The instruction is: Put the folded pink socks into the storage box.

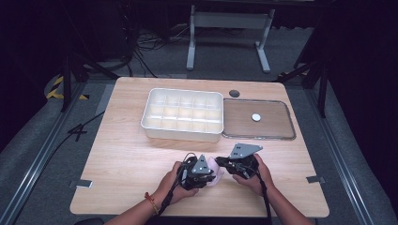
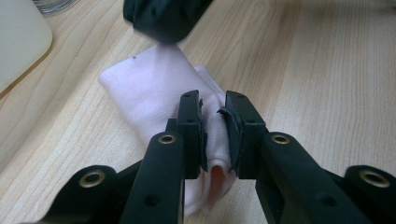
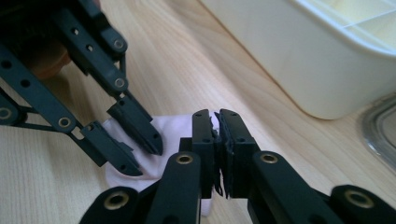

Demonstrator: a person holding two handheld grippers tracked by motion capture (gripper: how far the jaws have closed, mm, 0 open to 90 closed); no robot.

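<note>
A pale wooden table [image 1: 122,154] stood on a dark floor, bearing a white compartment tray [image 1: 182,114] with its clear lid [image 1: 277,123] just right of it. Near the tray's front, a folded pink cloth [image 2: 154,88] lay half hidden between both tools. The left gripper [image 2: 215,135] pinched a fold of it; the right gripper [image 3: 217,140] had its jaws nearly together at the cloth's edge, though any grip there was hard to make out.

Compartment tray [image 1: 182,115] sits at table [image 1: 122,159] centre-back, its lid [image 1: 258,119] flat just right of it, touching or nearly. Folded cloth [image 1: 214,169] lies on the table in front of the tray, near the front edge. Left gripper [image 1: 206,177] at the cloth's left, right gripper [image 1: 220,163] at its right, both meeting on it.
</note>
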